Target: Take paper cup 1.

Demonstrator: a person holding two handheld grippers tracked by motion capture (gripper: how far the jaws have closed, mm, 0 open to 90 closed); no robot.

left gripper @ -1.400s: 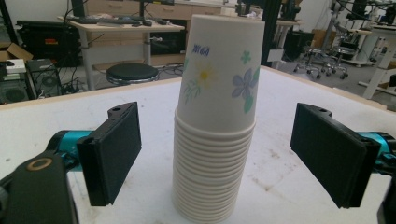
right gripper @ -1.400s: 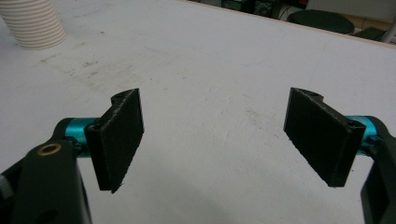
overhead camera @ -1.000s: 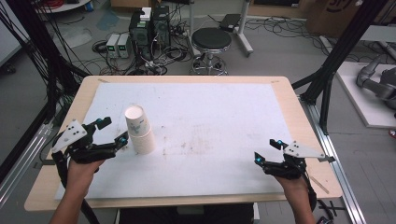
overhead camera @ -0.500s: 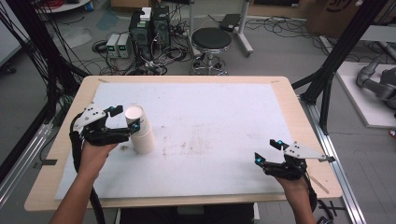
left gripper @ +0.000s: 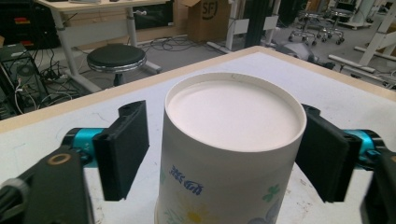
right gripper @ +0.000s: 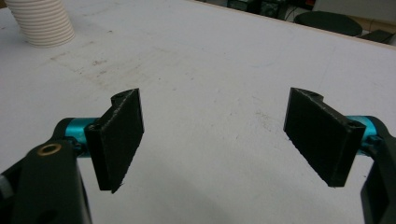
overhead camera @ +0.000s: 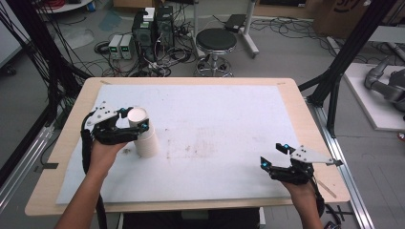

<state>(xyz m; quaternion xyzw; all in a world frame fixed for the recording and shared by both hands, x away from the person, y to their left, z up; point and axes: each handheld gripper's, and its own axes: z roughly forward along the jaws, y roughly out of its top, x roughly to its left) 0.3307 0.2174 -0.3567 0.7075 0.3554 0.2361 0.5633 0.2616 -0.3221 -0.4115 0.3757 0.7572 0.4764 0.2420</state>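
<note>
At the left of the tabletop [overhead camera: 200,102], the left tongs [overhead camera: 130,120] have slid in level from the near-left edge, where they stood clear a second ago, and now straddle the top of a stack of upturned paper cups [overhead camera: 143,132] that stands on the white sheet. Their jaws have just been closing, with the top cup between them: in the left gripper view the right pad looks to be against the cup's [left gripper: 232,154] wall while a gap remains beside the left pad, so the hold does not look made yet. The likely reading is that the top cup is about to be gripped and lifted off the stack. Toward the middle, the white covering is scuffed with faint grey smudges. At the near right edge, the right tongs [overhead camera: 274,156] hover just above the surface exactly where they were a second ago, jaws wide apart with nothing between them; their own camera looks across the bare sheet to the ribbed foot of the cup stack [right gripper: 41,21]. Beyond the tabletop, a black round stool [overhead camera: 216,40], computer boxes [overhead camera: 153,31] and tangled cables sit on the grey floor.
</note>
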